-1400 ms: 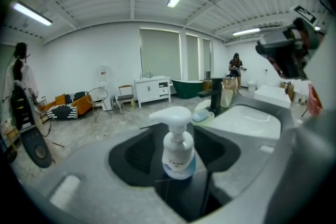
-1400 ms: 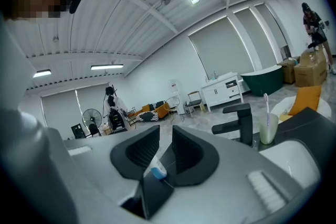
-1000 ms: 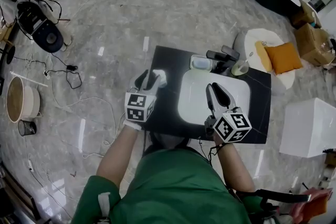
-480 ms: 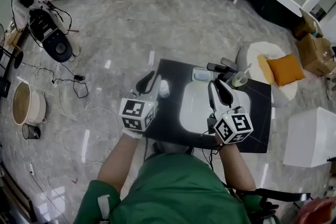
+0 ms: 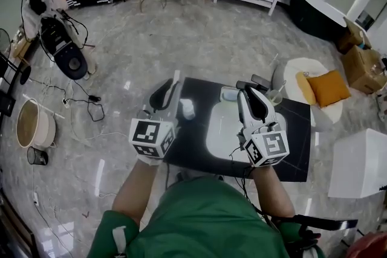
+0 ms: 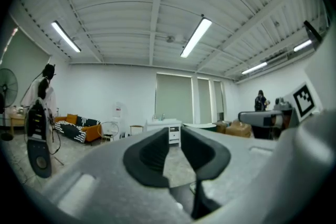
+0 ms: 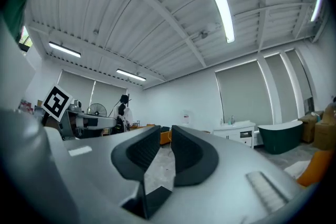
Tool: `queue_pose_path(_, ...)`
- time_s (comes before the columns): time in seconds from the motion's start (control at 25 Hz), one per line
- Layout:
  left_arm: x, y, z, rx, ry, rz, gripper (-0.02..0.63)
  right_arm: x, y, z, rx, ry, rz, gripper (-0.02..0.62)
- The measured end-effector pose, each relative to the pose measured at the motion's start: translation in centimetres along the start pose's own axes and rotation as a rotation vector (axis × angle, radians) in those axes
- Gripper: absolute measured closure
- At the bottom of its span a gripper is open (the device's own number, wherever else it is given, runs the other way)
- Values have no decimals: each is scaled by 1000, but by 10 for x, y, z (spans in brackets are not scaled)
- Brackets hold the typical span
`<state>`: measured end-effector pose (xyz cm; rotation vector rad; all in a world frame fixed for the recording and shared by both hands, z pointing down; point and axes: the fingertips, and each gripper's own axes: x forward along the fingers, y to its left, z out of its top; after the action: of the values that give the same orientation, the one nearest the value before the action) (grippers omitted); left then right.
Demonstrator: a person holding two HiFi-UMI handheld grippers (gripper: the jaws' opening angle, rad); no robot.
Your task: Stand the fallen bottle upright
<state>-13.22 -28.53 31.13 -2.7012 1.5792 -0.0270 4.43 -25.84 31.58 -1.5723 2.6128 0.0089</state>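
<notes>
Bottle: the small white plastic bottle [image 5: 187, 109] is standing, base down on the black rectangular worktop [image 5: 293, 142]. It sits between the worktop's left edge and the pale oval tray [image 5: 225, 130]. Looks like job done to me.
Left tongs: the left tongs [image 5: 171, 85] hover just up and left of the bottle and are clear of it. They have just been closing and now they're pressed together, with nothing between them.
Right tongs: the right tongs [image 5: 249, 95] are squeezed together too, and empty. They hang over the tray's far end, pointing level across the room.
Why so high: my read is that both are held off so nothing brushes the bottle.
Risk: it's a slim bottle near an edge, so one nudge could topple it.
</notes>
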Motion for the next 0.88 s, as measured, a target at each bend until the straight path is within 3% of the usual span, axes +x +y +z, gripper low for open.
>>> queue_pose_path(0.52, -1, 19, 38, 25, -50, 60, 540, 26, -2, 33, -119, -47, 62, 529)
queue_pose_path(0.88, 2, 19, 45, 17, -63, 79, 540, 37, -4, 30, -77, -43, 81, 529)
